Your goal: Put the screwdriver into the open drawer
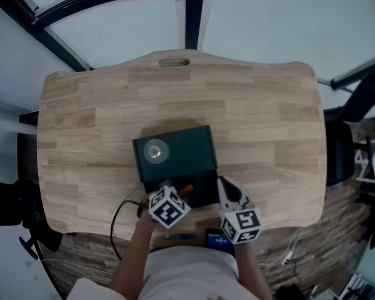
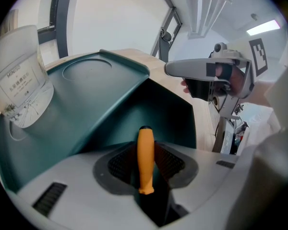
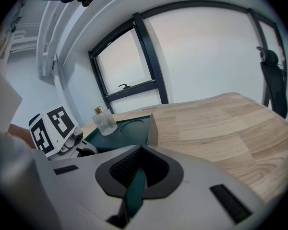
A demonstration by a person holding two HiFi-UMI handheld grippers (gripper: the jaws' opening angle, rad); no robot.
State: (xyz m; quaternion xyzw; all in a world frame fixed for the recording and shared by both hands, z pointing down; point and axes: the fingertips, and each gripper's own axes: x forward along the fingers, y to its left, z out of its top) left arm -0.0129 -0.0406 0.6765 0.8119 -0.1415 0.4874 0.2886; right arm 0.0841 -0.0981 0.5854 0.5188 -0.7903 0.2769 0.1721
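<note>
Two tongs are working by the near edge of the tabletop [image 1: 269,124]. The left tongs [image 2: 145,166] are clamped on the orange handle of the screwdriver [image 2: 145,145] and hold it right over the open drawer [image 1: 203,194]. It's in the grip, not lying inside. The right tongs [image 3: 134,176] are pinched onto a thin green wall of that drawer, on its right side. The drawer juts out of a dark green box [image 1: 175,161] toward the near edge. A small glass bottle [image 1: 155,150] stands on the box's top, at its left.
</note>
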